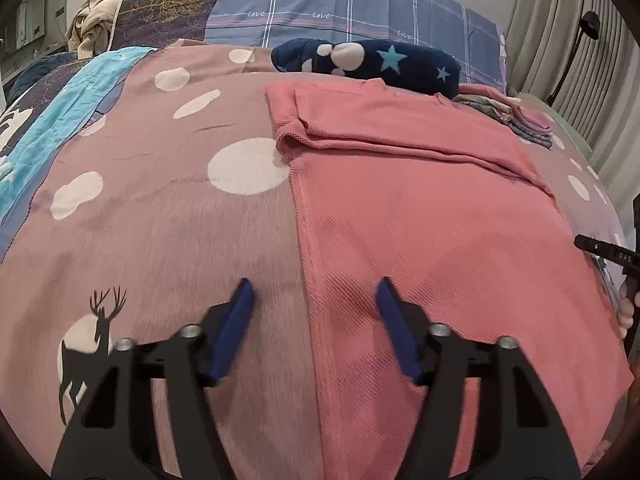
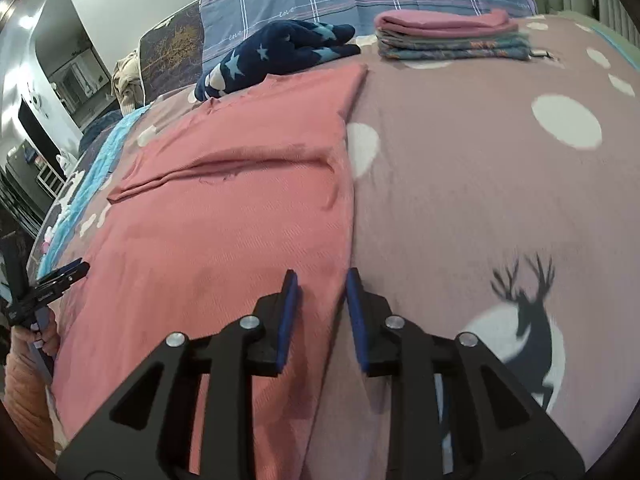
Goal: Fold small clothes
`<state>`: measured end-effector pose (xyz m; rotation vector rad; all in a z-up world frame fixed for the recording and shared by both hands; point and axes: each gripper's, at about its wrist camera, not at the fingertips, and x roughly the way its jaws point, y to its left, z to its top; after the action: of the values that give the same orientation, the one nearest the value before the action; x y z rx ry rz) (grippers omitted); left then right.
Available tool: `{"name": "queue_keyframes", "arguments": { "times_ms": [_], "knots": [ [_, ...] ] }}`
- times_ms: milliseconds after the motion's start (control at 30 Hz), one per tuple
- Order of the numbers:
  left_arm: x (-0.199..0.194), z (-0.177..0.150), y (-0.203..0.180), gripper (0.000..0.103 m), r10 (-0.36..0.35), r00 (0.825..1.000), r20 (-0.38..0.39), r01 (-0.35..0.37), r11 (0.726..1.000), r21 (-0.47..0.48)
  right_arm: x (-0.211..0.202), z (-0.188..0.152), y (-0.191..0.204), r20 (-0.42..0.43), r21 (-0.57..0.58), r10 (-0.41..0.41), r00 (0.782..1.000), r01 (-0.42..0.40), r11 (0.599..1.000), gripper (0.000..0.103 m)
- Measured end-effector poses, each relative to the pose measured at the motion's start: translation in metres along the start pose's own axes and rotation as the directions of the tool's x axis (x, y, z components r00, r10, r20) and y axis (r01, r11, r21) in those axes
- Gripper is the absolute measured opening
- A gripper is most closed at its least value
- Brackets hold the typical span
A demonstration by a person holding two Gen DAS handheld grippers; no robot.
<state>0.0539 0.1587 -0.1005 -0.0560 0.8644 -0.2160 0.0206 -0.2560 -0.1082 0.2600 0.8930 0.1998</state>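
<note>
A pink knit garment point(image 1: 420, 208) lies flat on the bed, its sleeves folded in over the body. It also shows in the right wrist view point(image 2: 224, 224). My left gripper point(image 1: 316, 292) is open and empty, its jaws straddling the garment's left side edge near the bottom hem. My right gripper point(image 2: 320, 280) is open with a narrower gap, its jaws straddling the garment's right side edge near the hem, holding nothing. The right gripper's tip shows at the edge of the left wrist view point(image 1: 608, 254), and the left gripper shows in the right wrist view point(image 2: 52, 284).
The bedspread point(image 1: 160, 208) is mauve with white dots and a deer print. A navy star-patterned garment point(image 1: 368, 62) lies beyond the pink one. A stack of folded clothes point(image 2: 452, 38) sits at the far right. Blue plaid pillows point(image 1: 340, 4) stand behind. Curtains point(image 1: 560, 40) hang on the right.
</note>
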Motion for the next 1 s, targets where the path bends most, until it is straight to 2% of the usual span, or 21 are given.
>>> {"name": "queue_keyframes", "arguments": {
  "times_ms": [67,100,233,300,467,600,700,767,867,1000],
  "knots": [
    [-0.005,-0.003,-0.003,0.043,-0.007,1.000,0.002,0.007,1.000,0.012,-0.006,-0.006,0.000,0.005,0.005,-0.004,1.000,0.004,1.000,0.025],
    [-0.007,-0.004,-0.004,0.043,-0.007,1.000,-0.001,0.007,1.000,0.020,-0.009,-0.010,0.000,0.007,0.005,-0.008,1.000,0.008,1.000,0.026],
    [-0.010,-0.006,-0.005,0.043,0.010,1.000,-0.002,-0.010,0.999,0.045,-0.016,-0.017,0.000,0.004,0.006,-0.010,1.000,0.010,1.000,0.027],
    [-0.010,0.004,0.000,0.044,0.047,0.999,0.015,-0.048,0.999,0.027,-0.019,-0.014,0.002,-0.006,0.006,-0.026,1.000,0.026,1.000,0.028],
    [0.001,0.036,0.020,0.044,0.012,0.998,0.057,-0.010,0.999,-0.036,-0.030,0.015,0.020,0.026,-0.028,-0.030,0.999,0.031,0.999,0.031],
    [0.028,0.065,0.038,0.044,-0.031,0.998,0.061,0.037,0.994,-0.105,-0.027,0.066,0.075,0.064,-0.180,-0.007,0.998,0.018,0.983,0.031],
    [0.052,0.080,0.048,0.044,-0.093,0.995,0.048,0.099,0.982,-0.162,-0.005,0.107,0.126,0.048,-0.287,0.021,0.999,-0.006,0.958,0.031],
    [0.065,0.087,0.052,0.044,-0.123,0.991,0.046,0.130,0.974,-0.186,0.018,0.137,0.166,0.020,-0.346,0.048,0.999,-0.038,0.937,0.032],
    [0.076,0.094,0.054,0.044,-0.174,0.983,0.055,0.182,0.963,-0.198,0.052,0.171,0.216,-0.030,-0.418,0.080,0.996,-0.085,0.905,0.038],
    [0.078,0.091,0.060,0.044,-0.234,0.968,0.087,0.248,0.942,-0.227,0.119,0.198,0.294,-0.122,-0.532,0.060,0.991,-0.116,0.839,0.042]
  ]
}}
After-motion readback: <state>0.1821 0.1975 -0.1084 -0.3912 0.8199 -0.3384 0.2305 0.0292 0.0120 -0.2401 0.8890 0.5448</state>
